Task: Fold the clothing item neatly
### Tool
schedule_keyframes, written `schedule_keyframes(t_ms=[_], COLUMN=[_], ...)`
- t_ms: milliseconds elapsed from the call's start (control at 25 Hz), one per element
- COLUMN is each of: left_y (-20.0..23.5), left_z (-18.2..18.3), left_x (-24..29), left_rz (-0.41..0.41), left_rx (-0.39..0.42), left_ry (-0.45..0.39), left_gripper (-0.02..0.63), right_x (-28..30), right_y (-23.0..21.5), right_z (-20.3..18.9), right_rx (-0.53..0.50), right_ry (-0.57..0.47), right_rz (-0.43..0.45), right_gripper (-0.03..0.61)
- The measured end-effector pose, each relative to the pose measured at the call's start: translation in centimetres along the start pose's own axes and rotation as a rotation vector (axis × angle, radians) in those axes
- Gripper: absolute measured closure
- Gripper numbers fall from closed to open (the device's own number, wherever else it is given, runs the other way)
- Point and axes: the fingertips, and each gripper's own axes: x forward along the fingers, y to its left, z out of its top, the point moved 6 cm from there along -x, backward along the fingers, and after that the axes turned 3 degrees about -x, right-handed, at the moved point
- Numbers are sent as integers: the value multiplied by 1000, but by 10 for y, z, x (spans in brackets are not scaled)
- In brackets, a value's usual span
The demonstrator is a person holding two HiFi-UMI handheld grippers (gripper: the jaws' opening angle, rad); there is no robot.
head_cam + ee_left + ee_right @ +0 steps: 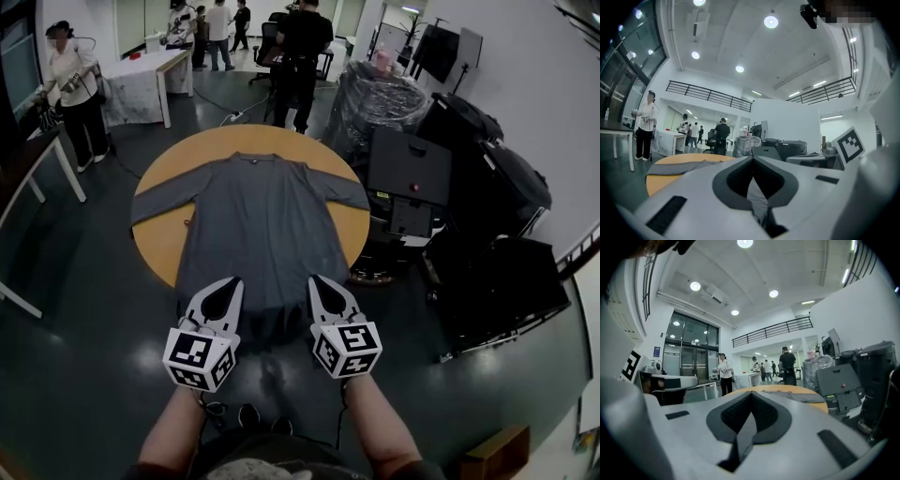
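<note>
As gripper views reveal, fingers (703,187) pinching garment (757,196)

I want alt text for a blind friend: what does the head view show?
A grey long-sleeved garment lies spread on a round wooden table, its near hem reaching past the table's edge. The person's left gripper and right gripper each have their jaws shut on that hem. Other people stand in the room behind.

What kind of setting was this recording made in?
Probably a large indoor lab or workshop hall: black-railed mezzanine balcony, stacked black equipment cases, and people standing by a white table.
</note>
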Motion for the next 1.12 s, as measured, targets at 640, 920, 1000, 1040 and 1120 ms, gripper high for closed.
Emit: schedule_keyframes(t_ms=[640,920,1000,1040,1120], left_y=[-9,-43,-53,-57,-66], left_z=[-34,-36,-39,-41,-48], left_x=[62,123,144,155,177], left_rz=[-84,-8,21,39,70], left_rx=[-8,0,2,-2,-14], left_ry=[91,92,97,106,129], left_gripper=[606,606,606,606,606], right_x=[-20,-1,4,6,10], right_y=[-96,-177,-204,-218,-247], right_z=[-41,-42,-42,-43,-45], right_rx=[37,62,52,59,81], right_ry=[41,40,41,41,40], right_rz=[-248,-190,-178,-174,-169], right_gripper=[589,589,589,589,589])
